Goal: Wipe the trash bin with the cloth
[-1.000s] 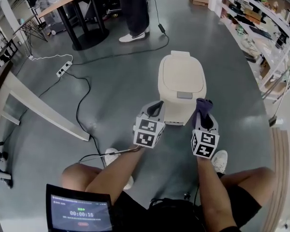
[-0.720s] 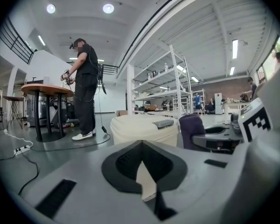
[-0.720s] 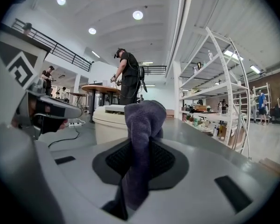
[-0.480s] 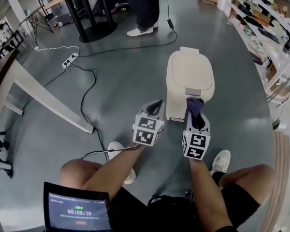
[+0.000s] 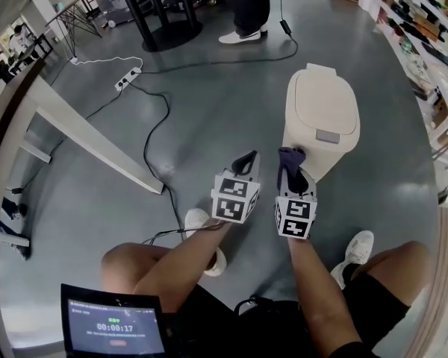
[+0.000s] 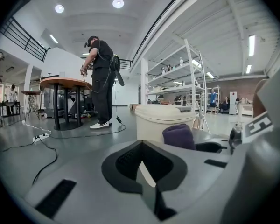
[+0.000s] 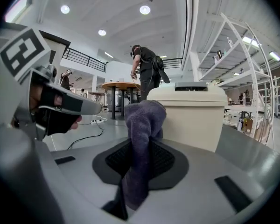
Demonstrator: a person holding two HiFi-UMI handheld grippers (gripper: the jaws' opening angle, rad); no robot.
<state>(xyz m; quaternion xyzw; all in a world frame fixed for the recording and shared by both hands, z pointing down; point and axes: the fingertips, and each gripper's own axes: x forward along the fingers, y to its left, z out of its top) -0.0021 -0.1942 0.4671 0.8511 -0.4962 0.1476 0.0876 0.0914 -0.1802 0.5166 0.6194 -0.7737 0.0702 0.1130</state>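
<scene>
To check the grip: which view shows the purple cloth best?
The right gripper view: the purple fabric cloth stands pinched between its jaws, large and central. The head view shows a small tuft; the left gripper view, its top.

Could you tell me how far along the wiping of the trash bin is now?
Done: right claw is shut on the dark purple cloth. In hand: cloth held near the cream plastic lidded trash bin. Left: all wiping; no contact visible yet.

Past the right gripper's [image 5: 293, 173] tips, the cream plastic lidded trash bin's [image 5: 321, 110] base is hidden; the bunched purple fabric cloth [image 7: 142, 125] covers its left edge.
</scene>
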